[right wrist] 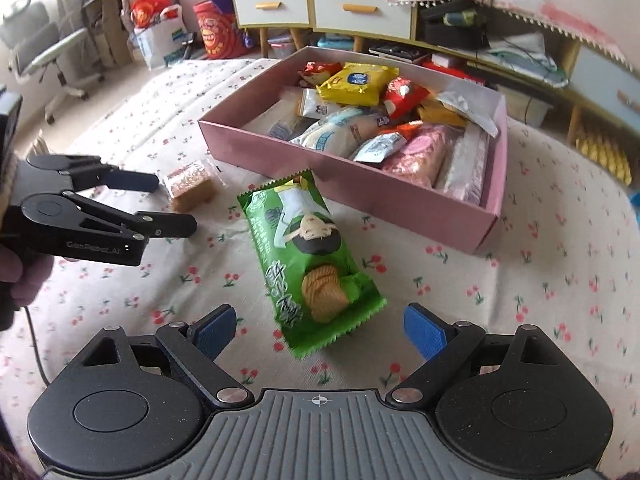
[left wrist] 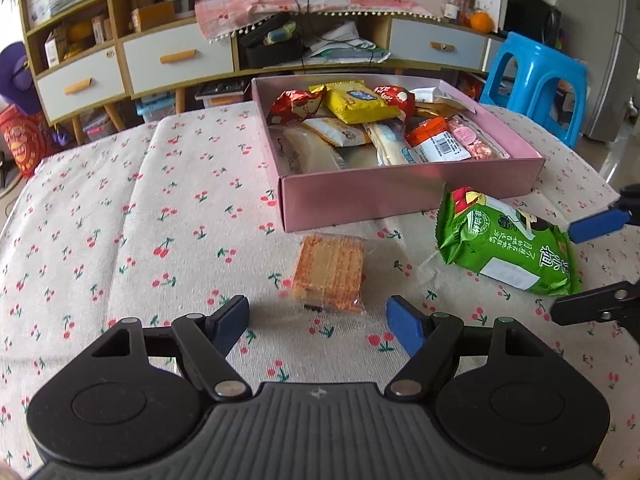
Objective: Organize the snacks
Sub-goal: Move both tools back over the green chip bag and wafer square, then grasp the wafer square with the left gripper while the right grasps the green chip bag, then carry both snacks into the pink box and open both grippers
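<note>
Both spread and empty: left hand-held gripper (left wrist: 318,316) lined up on clear-wrapped wafer pack (left wrist: 329,268), right hand-held gripper (right wrist: 320,328) on green chip bag (right wrist: 312,256), both on table (left wrist: 120,220) near pink box (left wrist: 400,192); probably best pinching each across its width.

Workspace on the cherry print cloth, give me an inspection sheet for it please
Surface: cherry-print tablecloth, wrinkled.
Job's things: pink box filled with wrapped snacks; green chip bag and clear-wrapped cracker pack lie on the cloth outside it.
Clutter: nothing seen on the cloth.
Grippers: left gripper open, just short of the cracker pack; right gripper open, facing the chip bag.
Cables: black cord beneath the left gripper.
Surroundings: drawer cabinet, blue stool, office chair.
</note>
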Action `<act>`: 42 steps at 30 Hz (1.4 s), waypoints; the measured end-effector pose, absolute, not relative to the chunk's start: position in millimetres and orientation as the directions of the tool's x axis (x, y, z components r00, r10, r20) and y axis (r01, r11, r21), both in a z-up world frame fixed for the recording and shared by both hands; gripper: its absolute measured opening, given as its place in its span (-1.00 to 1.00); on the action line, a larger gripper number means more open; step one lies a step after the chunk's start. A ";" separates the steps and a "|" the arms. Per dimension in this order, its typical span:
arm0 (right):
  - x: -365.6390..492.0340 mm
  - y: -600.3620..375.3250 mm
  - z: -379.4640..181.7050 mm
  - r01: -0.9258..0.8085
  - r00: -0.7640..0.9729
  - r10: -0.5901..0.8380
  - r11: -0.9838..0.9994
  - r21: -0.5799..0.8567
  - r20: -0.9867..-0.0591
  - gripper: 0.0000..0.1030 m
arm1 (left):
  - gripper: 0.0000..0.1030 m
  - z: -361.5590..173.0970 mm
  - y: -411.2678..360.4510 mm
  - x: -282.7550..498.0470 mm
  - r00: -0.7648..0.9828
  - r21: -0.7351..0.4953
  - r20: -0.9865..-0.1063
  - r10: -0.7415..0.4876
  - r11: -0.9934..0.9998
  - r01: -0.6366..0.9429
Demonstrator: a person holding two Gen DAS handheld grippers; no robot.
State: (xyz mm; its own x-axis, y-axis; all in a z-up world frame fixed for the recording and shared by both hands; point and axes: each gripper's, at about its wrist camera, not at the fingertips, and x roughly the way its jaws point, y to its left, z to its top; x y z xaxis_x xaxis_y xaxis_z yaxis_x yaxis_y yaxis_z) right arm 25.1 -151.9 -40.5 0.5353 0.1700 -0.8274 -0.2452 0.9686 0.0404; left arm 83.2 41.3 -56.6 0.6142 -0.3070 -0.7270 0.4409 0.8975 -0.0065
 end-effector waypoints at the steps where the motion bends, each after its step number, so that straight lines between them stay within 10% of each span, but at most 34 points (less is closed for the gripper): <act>1: 28.1 -150.2 -41.9 -0.249 0.536 0.168 0.968 0.035 -0.828 0.80 | 0.43 -56.7 41.1 83.8 0.618 -0.004 -0.723 -0.308 0.897 0.442; 7: 43.8 -137.4 -50.7 -0.287 0.531 0.169 0.958 0.012 -0.830 0.80 | 0.40 -58.1 41.4 89.2 0.630 -0.006 -0.709 -0.317 0.896 0.445; 16: 56.7 -131.9 -58.4 -0.292 0.538 0.164 0.956 -0.001 -0.827 0.74 | -0.15 -53.8 46.2 93.9 0.636 -0.028 -0.698 -0.328 0.901 0.433; 24: 62.4 -135.6 -54.2 -0.277 0.541 0.191 0.960 0.040 -0.819 -0.10 | -0.34 -49.1 51.6 97.6 0.620 -0.079 -0.706 -0.343 0.908 0.412; 42: 47.9 -147.1 -11.7 -0.228 0.603 0.245 0.965 0.131 -0.760 -0.15 | -0.38 -11.8 52.0 90.1 0.627 -0.124 -0.686 -0.370 0.908 0.400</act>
